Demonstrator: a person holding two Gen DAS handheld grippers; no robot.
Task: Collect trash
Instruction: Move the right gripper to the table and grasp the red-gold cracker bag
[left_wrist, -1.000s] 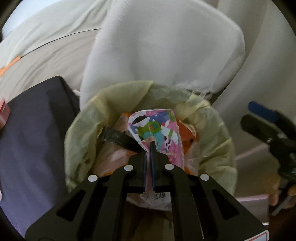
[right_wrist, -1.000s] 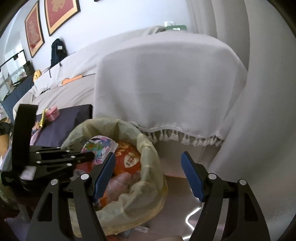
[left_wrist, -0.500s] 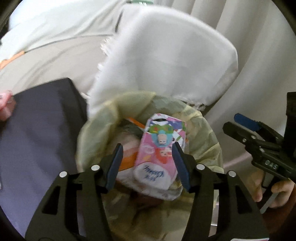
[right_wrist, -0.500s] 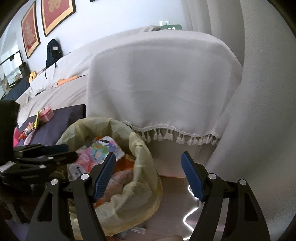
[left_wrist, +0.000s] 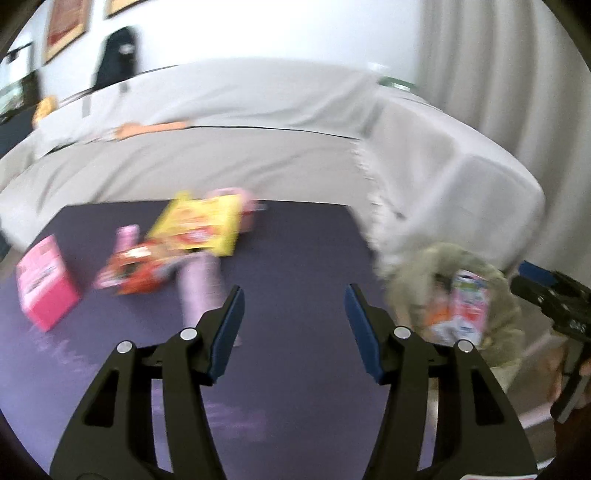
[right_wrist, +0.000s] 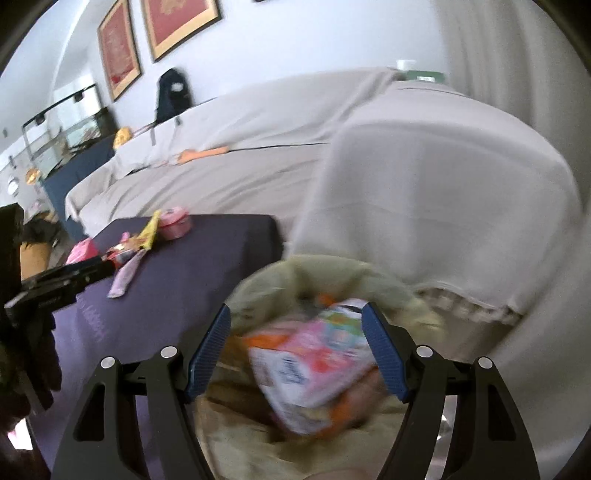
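Wrappers (left_wrist: 192, 236) left of centre looked light and crinkly; I planned an edge pinch, left gripper (left_wrist: 293, 314) released and empty.

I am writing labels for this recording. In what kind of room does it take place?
Probably a home living room: a long sofa under a pale cover, framed pictures on the wall, and a low dark table with snack wrappers beside a lined trash bin.

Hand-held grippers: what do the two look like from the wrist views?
The left hand-held gripper and the right hand-held gripper look alike: black angular plastic frames with cut-out slots, silver round screw heads at the joints, and two fingers faced with ribbed blue pads. No cables or sleeves show.
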